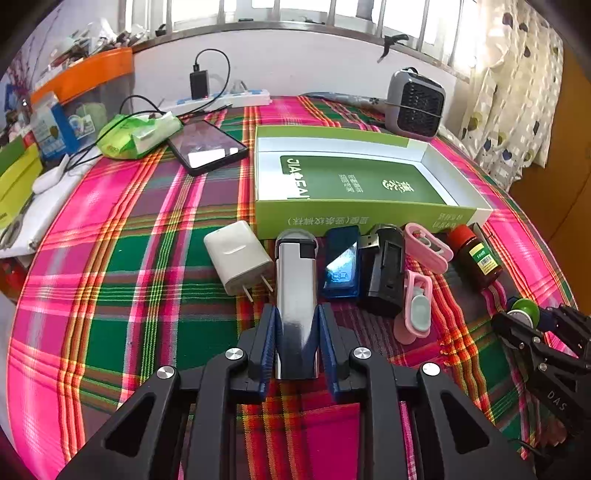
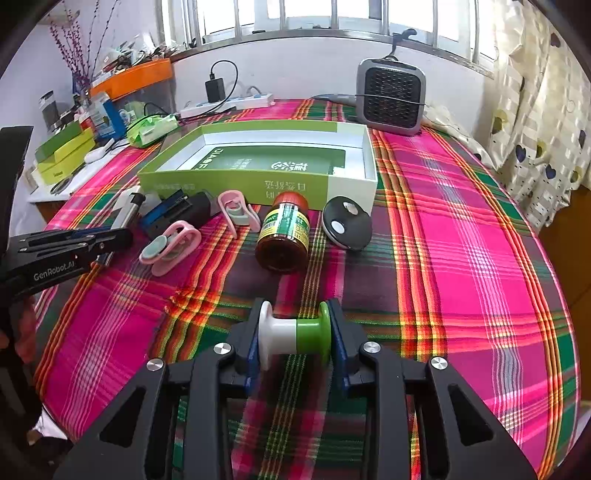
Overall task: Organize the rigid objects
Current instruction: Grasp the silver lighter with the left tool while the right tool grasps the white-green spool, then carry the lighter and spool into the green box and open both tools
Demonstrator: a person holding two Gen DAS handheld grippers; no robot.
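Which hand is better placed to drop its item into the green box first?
Left, probably. Its tongs grip the silver lighter, already close to the green box; the right tongs hold the spool farther back.

You're facing a white wall [image 2: 303,70] under a barred window [image 2: 317,16] bright with daylight, a patterned curtain [image 2: 535,122] at right, and a table under a pink-and-green plaid cloth [image 2: 461,240].

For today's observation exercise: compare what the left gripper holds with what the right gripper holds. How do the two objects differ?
The left gripper clamps a silver lighter, a flat shiny slab pointing forward along the fingers. The right gripper clamps a spool, waisted, half white and half green, lying crosswise, gripped by its end flanges. Both are rigid, held over the plaid cloth, short of the green box.
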